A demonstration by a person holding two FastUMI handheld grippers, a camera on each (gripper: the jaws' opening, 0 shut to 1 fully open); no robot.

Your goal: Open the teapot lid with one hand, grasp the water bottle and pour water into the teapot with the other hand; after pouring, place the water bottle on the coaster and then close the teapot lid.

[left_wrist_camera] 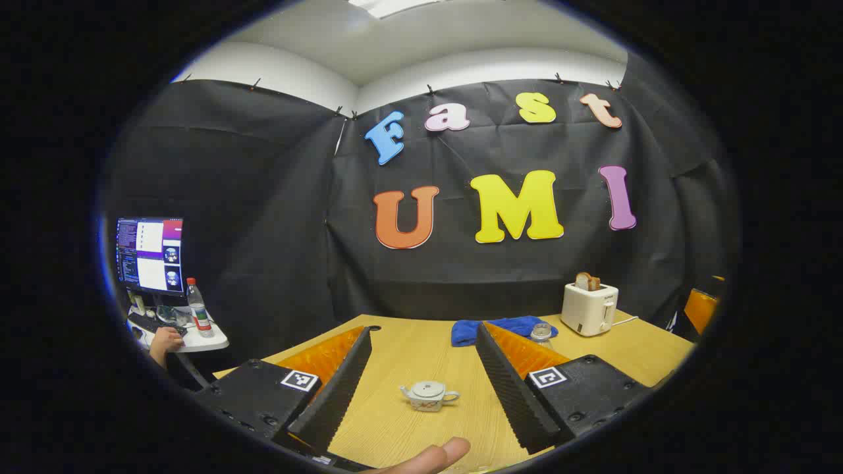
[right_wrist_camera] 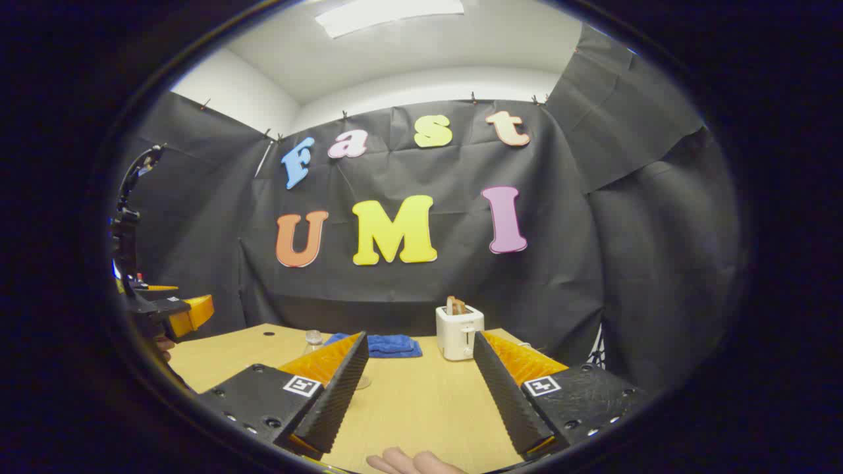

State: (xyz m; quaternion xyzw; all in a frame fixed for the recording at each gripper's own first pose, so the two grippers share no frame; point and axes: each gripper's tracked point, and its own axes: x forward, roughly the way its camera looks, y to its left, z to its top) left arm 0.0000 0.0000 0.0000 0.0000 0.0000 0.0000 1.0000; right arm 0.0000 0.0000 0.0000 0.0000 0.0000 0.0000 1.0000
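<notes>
A small white teapot (left_wrist_camera: 428, 396) with its lid on stands on the wooden table (left_wrist_camera: 408, 355), in the gap between the fingers of my left gripper (left_wrist_camera: 423, 336), which is open and clear of it. The clear water bottle (left_wrist_camera: 541, 332) peeks out behind this gripper's right finger, next to a blue cloth (left_wrist_camera: 504, 327). In the right gripper view, my right gripper (right_wrist_camera: 419, 337) is open over the table with nothing in it. The bottle (right_wrist_camera: 313, 340) stands half hidden behind its left finger. The left gripper's body (right_wrist_camera: 168, 313) shows at the far left.
A white toaster (left_wrist_camera: 589, 308) with bread in it stands at the back right, also in the right gripper view (right_wrist_camera: 459, 331) beside the blue cloth (right_wrist_camera: 388, 344). Off the table to the left are a monitor (left_wrist_camera: 150, 253), a red-capped bottle (left_wrist_camera: 197, 308) and a person's hand (left_wrist_camera: 164, 341).
</notes>
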